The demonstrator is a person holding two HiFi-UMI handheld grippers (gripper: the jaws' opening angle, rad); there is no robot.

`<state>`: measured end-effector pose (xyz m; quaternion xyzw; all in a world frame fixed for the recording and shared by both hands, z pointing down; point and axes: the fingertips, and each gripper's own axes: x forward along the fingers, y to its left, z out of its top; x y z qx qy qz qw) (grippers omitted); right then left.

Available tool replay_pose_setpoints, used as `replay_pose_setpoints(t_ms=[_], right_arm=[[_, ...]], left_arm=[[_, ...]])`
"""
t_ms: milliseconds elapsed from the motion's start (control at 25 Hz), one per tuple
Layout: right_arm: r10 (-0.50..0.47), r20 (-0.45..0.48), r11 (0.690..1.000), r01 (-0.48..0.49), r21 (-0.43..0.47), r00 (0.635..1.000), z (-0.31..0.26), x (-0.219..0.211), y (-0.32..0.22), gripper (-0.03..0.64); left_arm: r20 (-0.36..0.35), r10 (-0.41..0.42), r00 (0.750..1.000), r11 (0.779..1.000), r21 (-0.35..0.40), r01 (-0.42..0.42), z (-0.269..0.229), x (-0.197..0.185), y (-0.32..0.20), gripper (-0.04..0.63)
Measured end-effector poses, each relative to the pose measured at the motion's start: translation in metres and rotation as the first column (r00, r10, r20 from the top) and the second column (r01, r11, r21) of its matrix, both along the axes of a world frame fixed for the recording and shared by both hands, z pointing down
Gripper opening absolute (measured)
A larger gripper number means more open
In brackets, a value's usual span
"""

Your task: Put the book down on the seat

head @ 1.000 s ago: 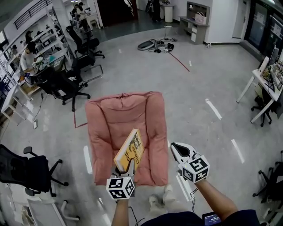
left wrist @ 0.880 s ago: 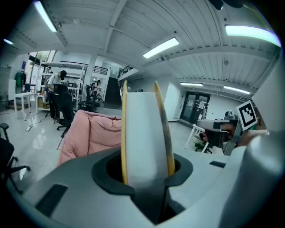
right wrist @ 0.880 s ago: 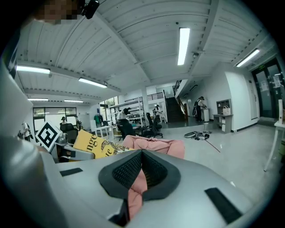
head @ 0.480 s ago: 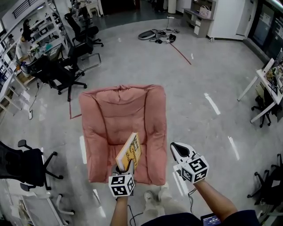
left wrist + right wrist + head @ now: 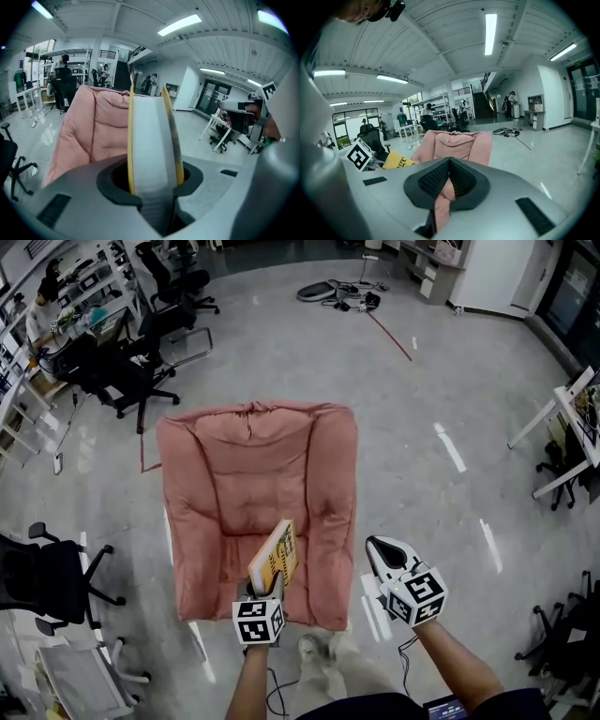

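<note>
Holding book (image 5: 275, 557) edge-on w/ left gripper (image 5: 266, 588), jaws part-spread, pressing both covers; right gripper (image 5: 378, 549) closed, empty. Judged stiff, lightish, slick-covered — best gripped across covers, low edge.

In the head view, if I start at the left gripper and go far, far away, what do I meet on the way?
left gripper → yellow book held in it → pink seat → cables lying on the far floor
</note>
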<state>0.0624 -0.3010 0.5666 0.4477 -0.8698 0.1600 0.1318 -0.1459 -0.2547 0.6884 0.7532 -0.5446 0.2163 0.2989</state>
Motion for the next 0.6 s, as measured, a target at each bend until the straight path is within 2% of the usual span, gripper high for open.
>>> replay_pose_setpoints(t_ms=[600], right_arm=[[0.009,-0.019,0.999,-0.01,-0.045,1.0,0.041,0.007,-0.016,0.014]], left_arm=[[0.069,0.027,0.997,0.988,-0.156,-0.016,0.086,0.015,-0.005,0.149]])
